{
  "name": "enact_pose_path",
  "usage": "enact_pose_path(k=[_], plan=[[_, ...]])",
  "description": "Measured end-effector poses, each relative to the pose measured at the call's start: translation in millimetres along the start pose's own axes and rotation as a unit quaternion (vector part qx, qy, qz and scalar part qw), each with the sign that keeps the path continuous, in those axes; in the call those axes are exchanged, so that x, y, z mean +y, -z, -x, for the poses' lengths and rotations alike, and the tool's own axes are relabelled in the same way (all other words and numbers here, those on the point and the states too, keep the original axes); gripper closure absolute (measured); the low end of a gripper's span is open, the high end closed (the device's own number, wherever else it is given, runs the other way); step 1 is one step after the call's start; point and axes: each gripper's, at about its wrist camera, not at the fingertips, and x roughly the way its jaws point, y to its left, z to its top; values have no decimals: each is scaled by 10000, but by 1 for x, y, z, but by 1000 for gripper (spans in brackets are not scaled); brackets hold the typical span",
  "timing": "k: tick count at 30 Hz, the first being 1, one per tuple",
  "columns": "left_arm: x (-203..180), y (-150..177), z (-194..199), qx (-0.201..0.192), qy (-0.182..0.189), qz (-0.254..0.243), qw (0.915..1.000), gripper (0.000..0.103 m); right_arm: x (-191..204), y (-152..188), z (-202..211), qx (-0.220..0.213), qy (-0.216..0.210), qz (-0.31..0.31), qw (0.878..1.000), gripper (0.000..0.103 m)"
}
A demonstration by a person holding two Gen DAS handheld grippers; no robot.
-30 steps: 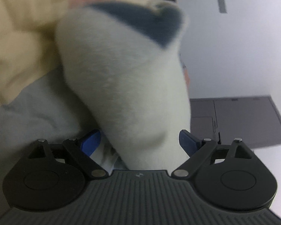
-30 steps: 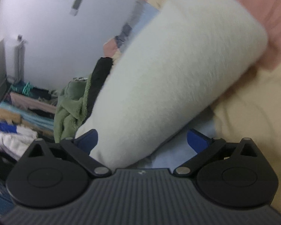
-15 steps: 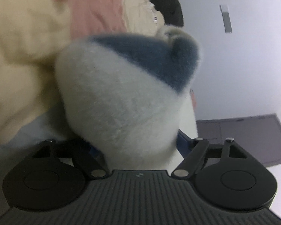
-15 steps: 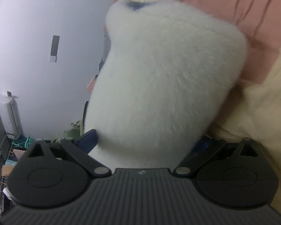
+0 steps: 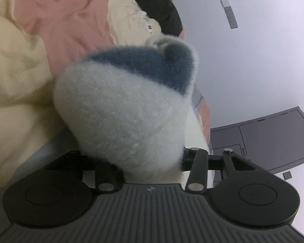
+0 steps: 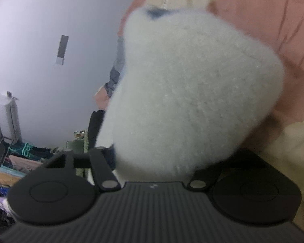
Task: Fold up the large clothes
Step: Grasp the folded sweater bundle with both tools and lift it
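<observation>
Gripping fleece [image 5: 121, 109] bundle from both ends | left gripper [image 5: 150, 162] and right gripper [image 6: 152, 162] jaws had just been closing, fleece bulged between each pair | long axis ran forward from jaws, over the bedding [image 5: 16, 93] | both hands equally near

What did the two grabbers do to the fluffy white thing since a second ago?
Both have just been closing. The left gripper and the right gripper each drew their fingers in against the fluffy white garment, which bulges between them; the blue fingers are now buried in it. The cream and pink bedding stayed put.
</observation>
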Motion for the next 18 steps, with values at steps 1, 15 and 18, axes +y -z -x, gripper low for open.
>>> enact_pose_path(k=[1, 15, 18], plan=[[0, 0, 2, 6, 31, 14, 10000, 54, 5, -1, -1, -7, -1, 77, 10000, 42], [-1, 22, 54, 265, 425, 23, 9987, 55, 30, -2, 54, -176, -160, 1105, 9936, 53], [-10, 31, 71, 273, 536, -128, 9981, 55, 30, -3, 70, -164, -178, 1064, 9940, 53]])
